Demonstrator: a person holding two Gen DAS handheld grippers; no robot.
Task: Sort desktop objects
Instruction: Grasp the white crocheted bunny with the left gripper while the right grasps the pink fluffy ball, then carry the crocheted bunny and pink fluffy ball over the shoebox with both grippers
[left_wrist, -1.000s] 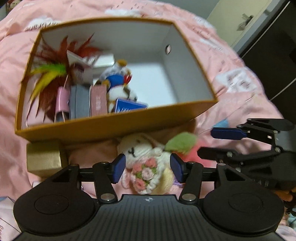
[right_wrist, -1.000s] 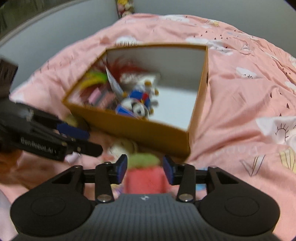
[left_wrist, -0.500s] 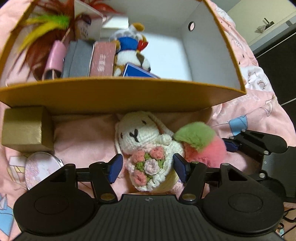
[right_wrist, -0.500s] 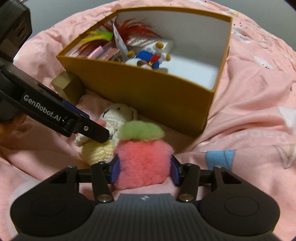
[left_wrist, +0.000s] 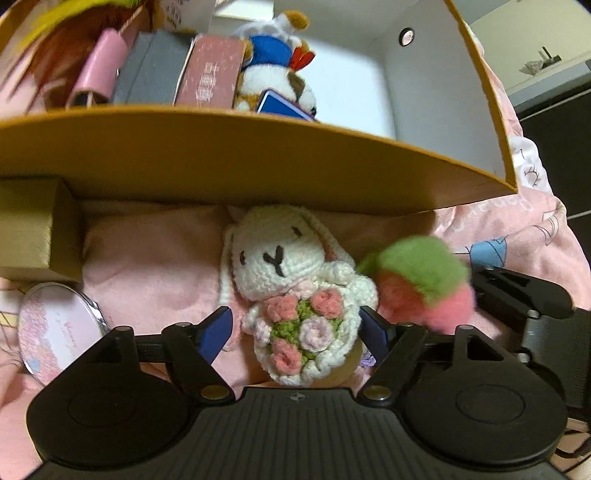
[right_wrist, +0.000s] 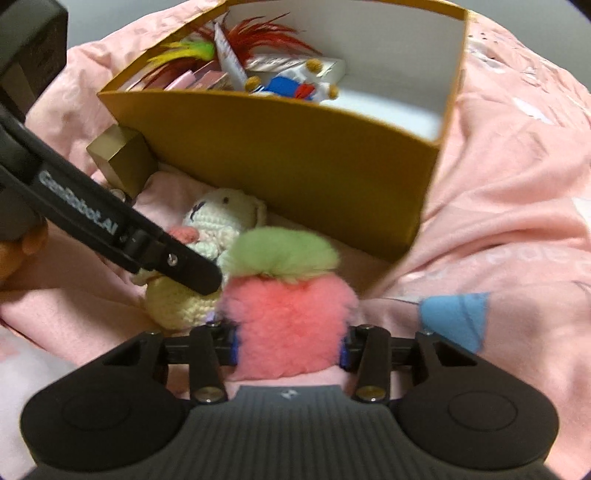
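Observation:
A white crocheted bunny (left_wrist: 273, 258) holding a pink-and-green bouquet lies on the pink bedspread in front of the orange box (left_wrist: 258, 158). My left gripper (left_wrist: 295, 330) straddles the bunny's body; its jaws are opening and the left pad stands clear of the wool. Beside the bunny sits a fluffy pink fruit plush (right_wrist: 288, 317) with a green top. My right gripper (right_wrist: 290, 345) has it between its jaws, which are closing, and the fur bulges over both pads. In the right wrist view, the left gripper's finger (right_wrist: 184, 266) crosses in front of the bunny (right_wrist: 218, 218).
The orange box (right_wrist: 295, 155) holds a duck plush (left_wrist: 273, 74), a grey case (left_wrist: 151, 70), pink packets and red and yellow feathers (right_wrist: 258, 33). A small gold box (left_wrist: 33, 229) and a round pocket mirror (left_wrist: 55, 332) lie to the left. Pink bedding (right_wrist: 498, 203) surrounds everything.
Both grippers have sunk toward the toys. The left jaws have spread wider around the bunny. The right jaws have narrowed onto the pink plush.

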